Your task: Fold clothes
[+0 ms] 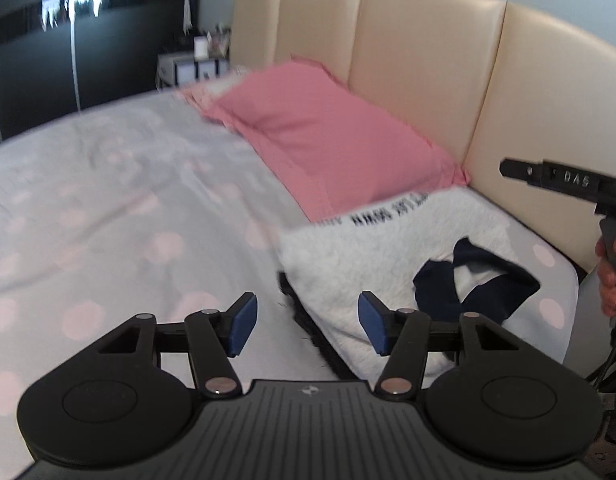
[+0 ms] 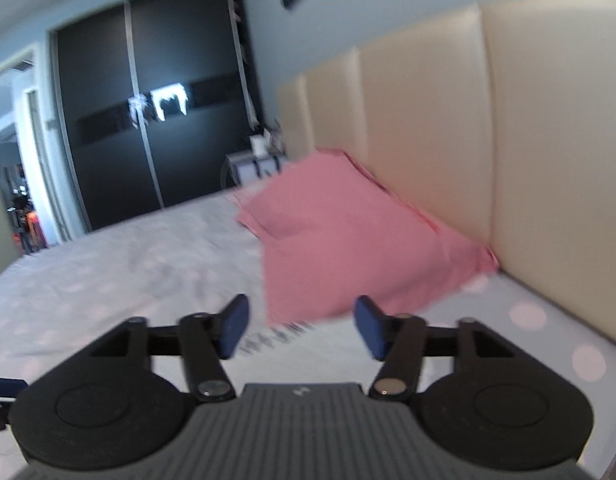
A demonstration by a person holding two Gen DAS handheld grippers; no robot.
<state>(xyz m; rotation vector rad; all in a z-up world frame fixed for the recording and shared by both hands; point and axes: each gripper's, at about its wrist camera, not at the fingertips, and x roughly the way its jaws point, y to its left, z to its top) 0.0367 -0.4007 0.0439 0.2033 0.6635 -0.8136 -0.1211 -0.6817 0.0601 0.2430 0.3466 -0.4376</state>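
Observation:
A white fluffy garment [image 1: 372,264] with a dark navy collar [image 1: 474,284] and dark lettering near its far edge lies folded on the bed [image 1: 108,208], close to the headboard. My left gripper [image 1: 306,326] is open and empty, hovering just above the garment's near left edge. My right gripper [image 2: 300,328] is open and empty above the garment's lettered edge [image 2: 276,338], which is blurred. The right gripper's body also shows at the right of the left wrist view [image 1: 568,184], held by a hand.
A pink pillow [image 1: 324,136] lies against the cream padded headboard [image 1: 428,60] just beyond the garment. The bed sheet is pale with pink dots. A dark wardrobe [image 2: 148,128] and a small bedside unit [image 1: 188,66] stand past the bed's far side.

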